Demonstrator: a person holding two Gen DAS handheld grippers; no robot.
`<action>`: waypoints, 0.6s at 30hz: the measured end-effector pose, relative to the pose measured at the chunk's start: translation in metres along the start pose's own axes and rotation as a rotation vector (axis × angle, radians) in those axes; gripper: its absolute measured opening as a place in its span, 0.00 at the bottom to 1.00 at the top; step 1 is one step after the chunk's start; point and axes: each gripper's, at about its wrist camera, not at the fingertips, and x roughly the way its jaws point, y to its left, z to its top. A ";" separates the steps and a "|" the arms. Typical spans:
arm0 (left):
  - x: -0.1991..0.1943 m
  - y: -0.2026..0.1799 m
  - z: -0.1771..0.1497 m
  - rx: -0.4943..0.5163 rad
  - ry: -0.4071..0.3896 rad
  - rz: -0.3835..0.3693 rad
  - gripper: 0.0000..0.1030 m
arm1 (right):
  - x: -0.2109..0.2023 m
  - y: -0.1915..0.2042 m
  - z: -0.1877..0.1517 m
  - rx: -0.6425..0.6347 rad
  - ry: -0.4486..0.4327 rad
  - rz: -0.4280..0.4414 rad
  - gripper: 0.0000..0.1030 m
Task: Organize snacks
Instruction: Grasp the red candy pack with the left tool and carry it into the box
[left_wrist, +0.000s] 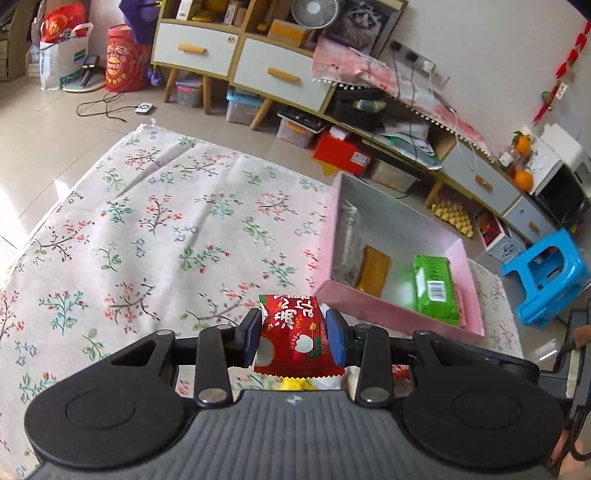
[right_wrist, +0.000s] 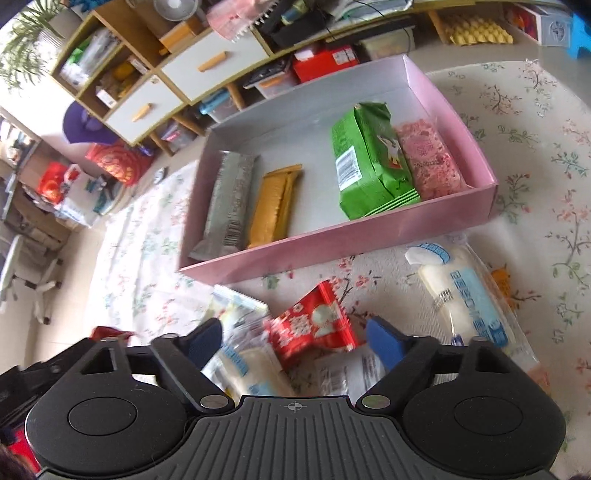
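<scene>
The left gripper (left_wrist: 291, 334) is clamped on a red packet (left_wrist: 293, 332), its blue pads pressing the packet's two sides; the packet's long axis runs straight ahead along the fingers, its far end past the tips. Ahead and to the right of those fingers sits the pink box (left_wrist: 399, 317) on the floral cloth (left_wrist: 166, 229).

The right gripper (right_wrist: 295, 334) stands apart, its pads either side of a second red packet (right_wrist: 314, 328) without touching it; this packet lies tilted on a heap of clear-wrapped white snacks (right_wrist: 251, 373). Right of the fingers lies a long white bun (right_wrist: 461, 291).

Beyond the tips, the box (right_wrist: 332, 243) holds, left to right, a silver bar (right_wrist: 231, 199), a gold bar (right_wrist: 275, 206), a green pack (right_wrist: 369, 162) and a pink slab (right_wrist: 428, 158), all lengthwise front to back.
</scene>
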 end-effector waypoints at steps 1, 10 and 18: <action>0.002 0.002 0.002 -0.003 0.001 0.006 0.34 | 0.004 0.000 0.000 0.001 0.004 -0.010 0.61; 0.006 -0.003 0.009 0.004 -0.012 -0.026 0.33 | -0.018 0.010 0.000 -0.049 -0.060 -0.032 0.22; 0.011 -0.018 0.016 0.011 -0.032 -0.081 0.33 | -0.054 -0.003 0.018 -0.019 -0.162 -0.005 0.23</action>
